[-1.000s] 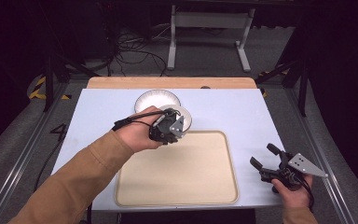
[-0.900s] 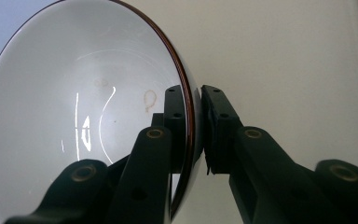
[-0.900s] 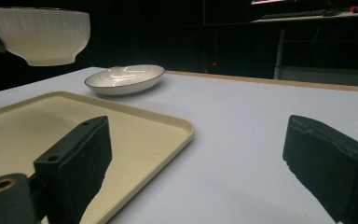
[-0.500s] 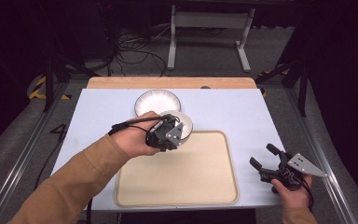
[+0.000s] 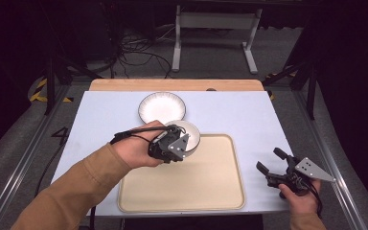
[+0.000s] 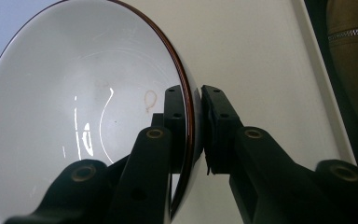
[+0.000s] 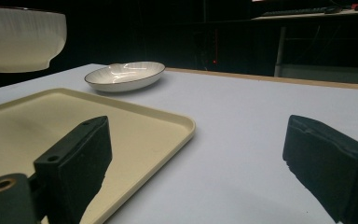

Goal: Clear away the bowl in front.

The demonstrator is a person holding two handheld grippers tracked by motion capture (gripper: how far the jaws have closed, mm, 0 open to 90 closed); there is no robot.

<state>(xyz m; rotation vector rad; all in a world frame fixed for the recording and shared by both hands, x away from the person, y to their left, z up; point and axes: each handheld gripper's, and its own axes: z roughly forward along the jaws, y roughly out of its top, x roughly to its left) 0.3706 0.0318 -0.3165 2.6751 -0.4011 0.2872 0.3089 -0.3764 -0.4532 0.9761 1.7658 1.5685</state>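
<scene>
So the left gripper [image 5: 176, 146] is clamped on the rim of a white bowl [image 5: 188, 134], one jaw inside, one outside. You can see it really well in the left gripper view, where the bowl [image 6: 79, 116] wall sits pinched between the two black jaws with its thin dark rim running right between them. The bowl is lifted clear of the worktop [image 5: 105, 120]: from the right gripper view it hangs in the air at top left [image 7: 21, 37], with a gap under its foot.

The thing that matters for the next move, I'd say: the bowl is hovering right over the far left corner of the beige tray [image 5: 206, 177], basically straddling the tray's far edge. So the tray's open middle lies toward the person and a bit to the right of the bowl. Judging by that, it only needs to come nearer and down to land flat on the tray.

The other dish, a shallow white plate [image 5: 162, 106], sits on the worktop just beyond the bowl, off the tray.

The right gripper [image 5: 274, 165] is parked off to the right of the tray, jaws spread wide with nothing between them, low over the worktop. The left hand is obviously the one doing the work; the right is well apart from the bowl.
</scene>
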